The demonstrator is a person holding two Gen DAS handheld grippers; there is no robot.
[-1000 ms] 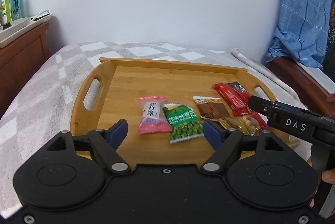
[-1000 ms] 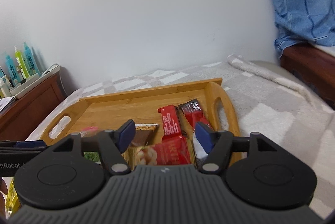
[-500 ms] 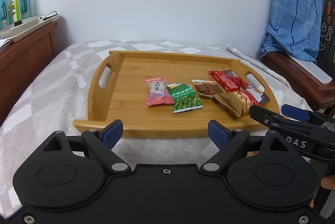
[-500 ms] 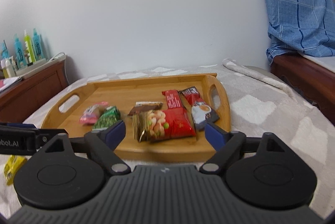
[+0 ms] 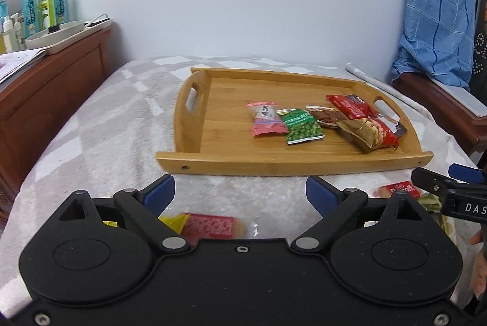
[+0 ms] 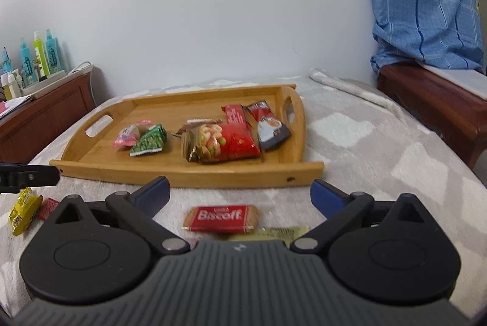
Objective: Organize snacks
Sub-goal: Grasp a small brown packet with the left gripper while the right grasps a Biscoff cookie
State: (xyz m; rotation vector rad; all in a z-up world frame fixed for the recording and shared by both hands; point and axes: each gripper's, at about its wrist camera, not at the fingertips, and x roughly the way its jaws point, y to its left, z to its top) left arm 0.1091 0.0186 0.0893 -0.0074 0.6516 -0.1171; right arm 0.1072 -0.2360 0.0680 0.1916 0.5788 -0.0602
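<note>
A bamboo tray (image 5: 292,164) (image 6: 182,173) rests on the checked blanket. Inside it lie a pink candy packet (image 5: 265,119), a green pea packet (image 5: 301,126), a red peanut bag (image 6: 225,141), a red bar (image 6: 234,114) and a coffee sachet (image 6: 271,128). My left gripper (image 5: 240,192) hovers in front of the tray, its jaws opening with nothing between them, above a red packet (image 5: 210,225) and a yellow one (image 5: 173,219). The right gripper (image 6: 240,190) is also opening and empty, above a Biscoff packet (image 6: 220,216) and a gold wrapper (image 6: 280,231).
A wooden cabinet (image 5: 45,88) with bottles (image 5: 45,3) stands at the left. On the right, a blue cloth (image 6: 426,6) hangs over dark wood furniture (image 6: 432,100). A white wall rises behind the bed. A person's hand (image 5: 480,265) shows at the right edge.
Both grippers have drawn back from over the tray to the blanket in front of it. Their jaws have widened. Loose packets on the blanket have come into view.
</note>
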